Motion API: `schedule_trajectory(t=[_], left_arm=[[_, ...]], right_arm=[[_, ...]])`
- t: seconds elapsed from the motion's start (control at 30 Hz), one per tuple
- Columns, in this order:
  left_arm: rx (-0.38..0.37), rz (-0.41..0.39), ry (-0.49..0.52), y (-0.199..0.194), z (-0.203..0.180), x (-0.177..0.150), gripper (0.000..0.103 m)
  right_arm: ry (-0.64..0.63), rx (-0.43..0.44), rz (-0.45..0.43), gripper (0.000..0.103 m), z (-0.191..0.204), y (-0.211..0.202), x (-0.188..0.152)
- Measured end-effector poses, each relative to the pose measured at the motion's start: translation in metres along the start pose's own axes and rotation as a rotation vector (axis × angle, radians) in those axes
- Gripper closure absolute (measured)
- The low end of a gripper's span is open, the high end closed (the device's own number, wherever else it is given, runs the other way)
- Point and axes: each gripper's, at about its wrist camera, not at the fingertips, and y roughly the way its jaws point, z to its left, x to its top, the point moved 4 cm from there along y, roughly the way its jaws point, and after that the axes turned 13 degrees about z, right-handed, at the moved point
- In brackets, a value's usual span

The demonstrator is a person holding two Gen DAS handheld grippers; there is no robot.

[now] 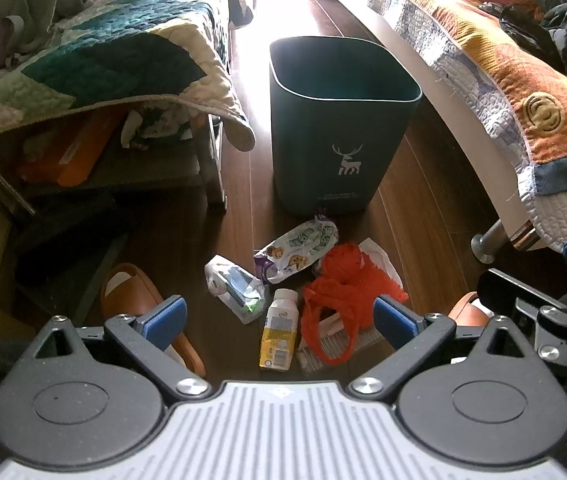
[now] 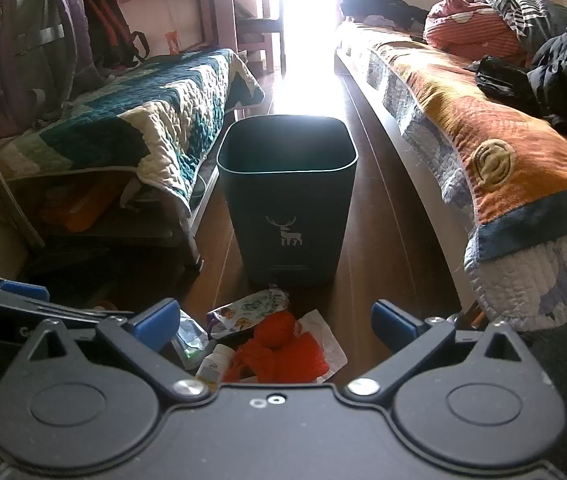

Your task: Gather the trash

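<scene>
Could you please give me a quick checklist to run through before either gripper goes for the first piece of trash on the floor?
1. Left tongs open and holding nothing: ok.
2. Right tongs open and holding nothing: ok.
3. Bin upright with its mouth uncovered: ok.
4. Trash within view of both cameras: ok. The small bottle, cookie wrapper and red mesh bag lie together on the floor in front of the bin.
5. Bottle free to lift alone: cannot tell; the red mesh bag lies against its side.
6. Path from pile to bin clear: ok; only bare wood floor lies beside it.
</scene>
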Motion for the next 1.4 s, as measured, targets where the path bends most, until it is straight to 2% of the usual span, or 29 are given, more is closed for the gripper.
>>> schedule_trajectory(t=[0.37,0.43,0.57,1.4], left_arm=[[0.01,0.004,0.009,0.002,0.001,0.018,0.003],[0.02,-0.017,0.017,0.002,-0.001,0.021,0.003],[-0.001,0.0,0.027,0.009,-0.005,0.018,0.003],[0.0,-0.004,0.016,0.008,-0.001,0.014,0.003]], right_arm=[[0.027,0.014,0.006,0.001,-0.008,0.005,0.006],[0.049,0.012,0.006,0.001,-0.011,0.006,0.007],[0.04,-0.005,0.003,0.001,-0.011,0.007,0.005],[0.024,0.003,0.002,0.001,-0.01,0.006,0.005]])
